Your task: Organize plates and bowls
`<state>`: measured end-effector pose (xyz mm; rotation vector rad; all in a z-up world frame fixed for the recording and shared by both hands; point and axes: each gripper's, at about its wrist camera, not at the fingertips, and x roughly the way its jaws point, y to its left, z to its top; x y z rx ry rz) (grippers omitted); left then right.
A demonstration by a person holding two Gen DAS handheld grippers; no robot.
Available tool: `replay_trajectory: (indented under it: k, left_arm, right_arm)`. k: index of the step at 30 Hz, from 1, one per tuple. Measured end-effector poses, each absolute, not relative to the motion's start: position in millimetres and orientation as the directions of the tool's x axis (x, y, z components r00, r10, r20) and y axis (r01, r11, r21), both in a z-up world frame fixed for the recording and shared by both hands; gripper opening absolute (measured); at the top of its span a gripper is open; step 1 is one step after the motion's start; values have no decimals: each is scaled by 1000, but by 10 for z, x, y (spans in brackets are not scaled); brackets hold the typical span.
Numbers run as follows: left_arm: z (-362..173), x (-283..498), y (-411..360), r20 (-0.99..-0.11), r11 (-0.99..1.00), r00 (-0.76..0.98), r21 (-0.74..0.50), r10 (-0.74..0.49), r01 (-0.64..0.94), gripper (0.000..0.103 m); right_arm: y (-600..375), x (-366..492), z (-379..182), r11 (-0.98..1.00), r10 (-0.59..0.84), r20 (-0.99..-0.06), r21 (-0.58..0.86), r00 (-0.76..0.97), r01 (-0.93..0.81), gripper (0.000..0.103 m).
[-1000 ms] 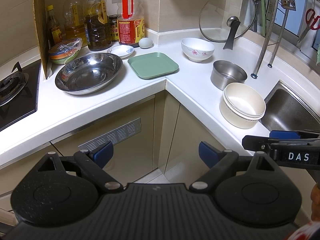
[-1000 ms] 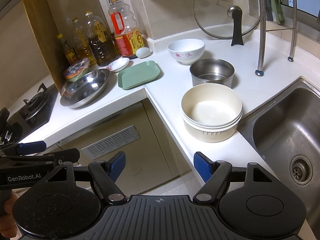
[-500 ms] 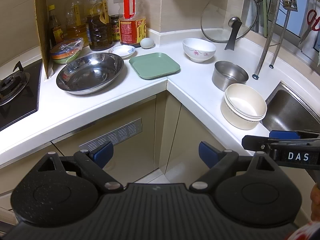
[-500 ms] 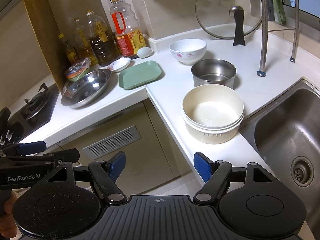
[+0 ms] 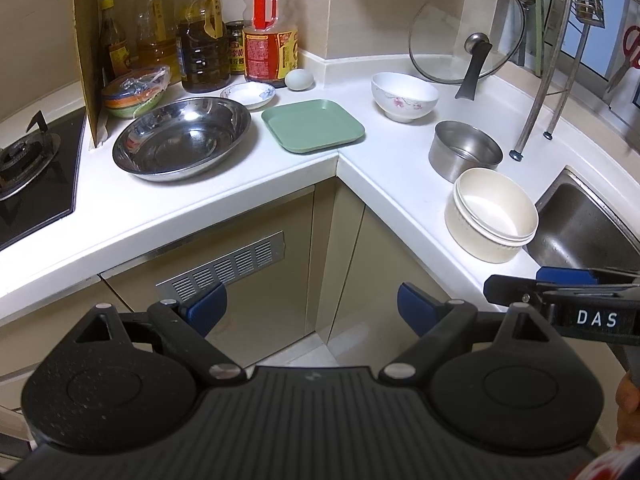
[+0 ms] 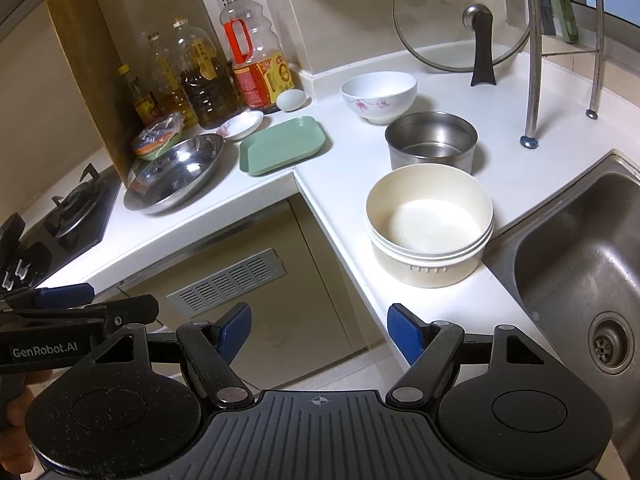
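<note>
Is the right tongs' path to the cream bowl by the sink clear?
Probably yes. The right tongs are open and empty, and the cream bowl sits straight ahead near the counter edge with nothing between.

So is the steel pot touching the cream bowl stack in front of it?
Cannot tell. In both wrist views the cream bowl stack overlaps the lower edge of the steel pot, so neither a gap nor contact shows.

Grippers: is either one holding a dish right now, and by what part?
Nothing is held. The left gripper and right gripper are both open and empty, short of the counter.
</note>
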<state>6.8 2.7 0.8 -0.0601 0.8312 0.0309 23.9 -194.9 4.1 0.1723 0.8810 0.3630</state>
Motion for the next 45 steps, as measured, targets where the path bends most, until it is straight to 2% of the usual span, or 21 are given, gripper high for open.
replay_trajectory:
  k: [13, 27, 29, 31, 34, 45]
  left_arm:
    - [-26, 370, 194, -731, 993, 681, -50, 38, -110, 88]
    - [-117, 1397, 495, -700, 985, 714, -125, -2, -120, 77]
    - [-149, 1557, 515, -696, 983, 718, -141, -12, -120, 68]
    - [-187, 1716, 521, -695, 981, 719, -151, -20, -119, 68]
    - [-251, 1916, 514, -689, 981, 725, -152, -18, -120, 61]
    - [-512, 2450, 548, -706, 965, 708, -176, 13, -194, 40]
  right_arm:
    - [-1858, 515, -20, 910, 414, -696, 330, 587, -251, 75]
    - [-1586, 1326, -13, 903, 411, -624, 378, 665, -204, 74]
    - [-1545, 1442, -32, 903, 408, -616, 381, 674, -198, 74]
    - [-1508, 1571, -57, 905, 398, -609, 381, 686, -187, 74]
    - [-1463, 1768, -114, 907, 384, -607, 388, 696, -162, 73]
    - [-1366, 2395, -420, 893, 364, -625, 444, 691, -69, 53]
